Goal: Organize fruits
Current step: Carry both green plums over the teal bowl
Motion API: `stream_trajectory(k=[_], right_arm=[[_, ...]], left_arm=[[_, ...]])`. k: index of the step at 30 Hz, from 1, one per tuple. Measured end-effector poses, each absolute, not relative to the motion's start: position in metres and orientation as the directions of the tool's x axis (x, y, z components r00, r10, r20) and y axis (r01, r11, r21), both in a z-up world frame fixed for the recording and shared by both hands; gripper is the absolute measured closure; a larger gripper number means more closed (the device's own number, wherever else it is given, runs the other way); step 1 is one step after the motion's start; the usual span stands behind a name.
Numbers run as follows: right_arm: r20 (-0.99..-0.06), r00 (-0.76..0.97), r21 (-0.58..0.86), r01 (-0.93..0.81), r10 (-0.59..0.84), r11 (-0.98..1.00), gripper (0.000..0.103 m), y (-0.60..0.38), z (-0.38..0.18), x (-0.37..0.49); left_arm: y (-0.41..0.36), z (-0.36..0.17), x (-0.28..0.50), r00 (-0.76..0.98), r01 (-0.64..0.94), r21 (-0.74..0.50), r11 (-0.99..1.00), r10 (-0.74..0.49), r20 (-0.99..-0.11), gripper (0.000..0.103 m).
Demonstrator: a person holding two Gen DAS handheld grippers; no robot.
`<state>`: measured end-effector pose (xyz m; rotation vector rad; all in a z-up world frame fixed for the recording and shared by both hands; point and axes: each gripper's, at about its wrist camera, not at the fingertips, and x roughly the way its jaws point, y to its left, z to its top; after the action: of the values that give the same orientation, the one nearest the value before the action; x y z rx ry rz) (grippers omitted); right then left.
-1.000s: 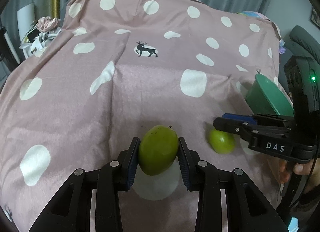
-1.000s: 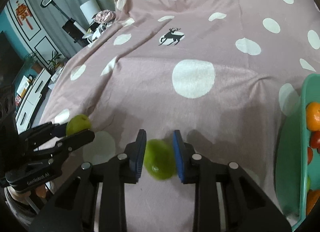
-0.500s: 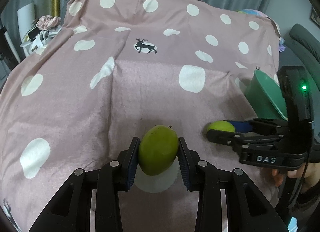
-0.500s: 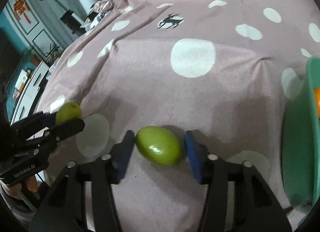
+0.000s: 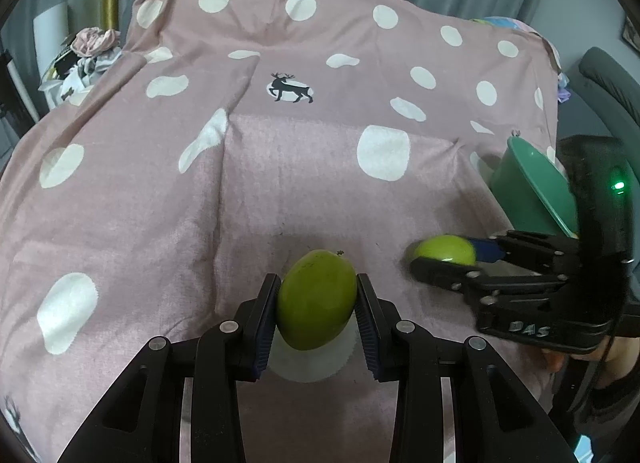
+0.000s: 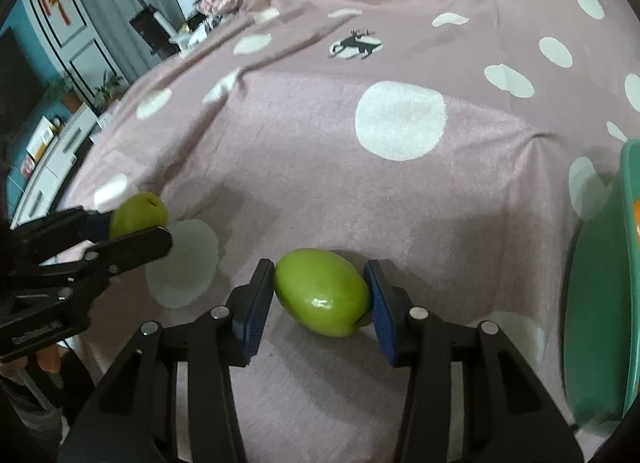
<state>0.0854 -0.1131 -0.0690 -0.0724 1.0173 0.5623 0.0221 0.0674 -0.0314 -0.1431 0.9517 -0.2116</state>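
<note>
My left gripper point(image 5: 317, 301) is shut on a green mango point(image 5: 316, 299), held just above the pink spotted cloth; the mango also shows in the right wrist view point(image 6: 138, 213). My right gripper point(image 6: 320, 295) has its jaws around a second green fruit point(image 6: 322, 291), both pads touching its ends; this fruit also shows in the left wrist view point(image 5: 444, 250). A green bowl point(image 6: 592, 303) stands at the right with orange fruit in it, mostly cut off; it also shows in the left wrist view point(image 5: 532, 187).
The pink cloth point(image 5: 280, 167) with white dots and a deer print covers the whole surface. Clothes and clutter point(image 5: 88, 51) lie beyond the far left edge. A grey chair point(image 5: 608, 79) stands at the far right.
The right gripper opened wide, moved forward around the green fruit and closed onto it. The left gripper has held the mango steady.
</note>
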Motion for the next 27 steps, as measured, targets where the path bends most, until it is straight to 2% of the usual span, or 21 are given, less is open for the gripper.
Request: stream_trajectory(k=[10, 27], right_arm=[[-0.747, 0.44, 0.274, -0.48, 0.499, 0.833, 0.057, -0.14, -0.035, 0.051], [-0.686, 0.465, 0.332, -0.484, 0.559, 0.81, 0.057, -0.161, -0.02, 0.026]], left_arm=[[0.058, -0.02, 0.017, 0.577, 0.126, -0.19, 0.974, -0.228, -0.784, 0.066], [0.036, 0.003, 0.004, 0.607, 0.154, -0.148, 0.977, -0.212, -0.766, 0.066]])
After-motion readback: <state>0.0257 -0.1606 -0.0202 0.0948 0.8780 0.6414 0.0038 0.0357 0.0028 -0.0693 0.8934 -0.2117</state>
